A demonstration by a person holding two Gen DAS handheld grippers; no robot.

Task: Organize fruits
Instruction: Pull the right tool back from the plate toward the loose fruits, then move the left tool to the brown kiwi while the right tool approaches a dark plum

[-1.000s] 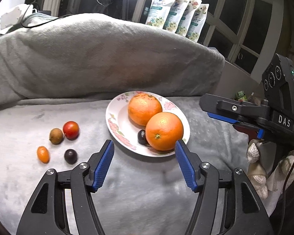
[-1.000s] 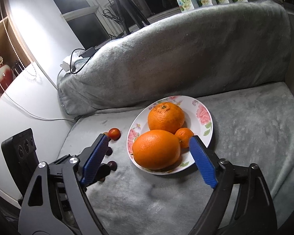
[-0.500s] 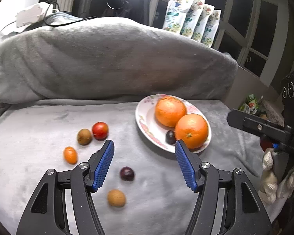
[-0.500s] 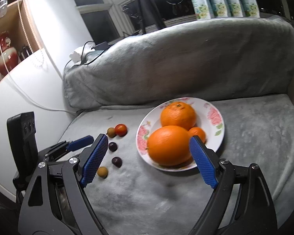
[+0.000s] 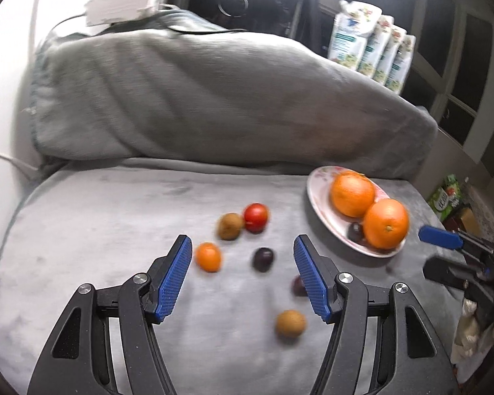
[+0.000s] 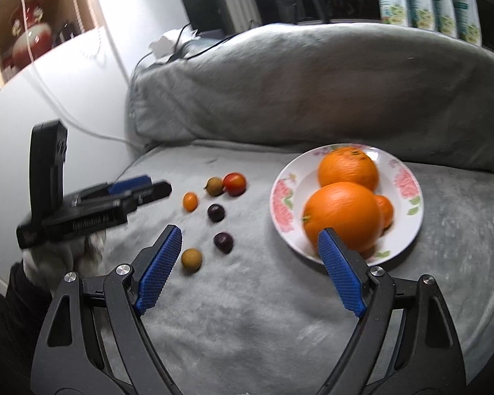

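While both tools hang released, the left tool (image 5: 243,276) should centre on the plum (image 5: 263,259) before clenching gently.

A lived-in room of a home is shown. A sofa seat and backrest are covered by a grey plush blanket (image 6: 280,312), on which a flowered plate (image 6: 408,204) of oranges is set. Dark window panes (image 5: 457,52) are seen behind, with printed refill pouches (image 5: 372,52) lined along the sill. A red and white jar (image 6: 26,41) is kept in a wooden wall niche, and cables (image 6: 194,49) are draped over the backrest.
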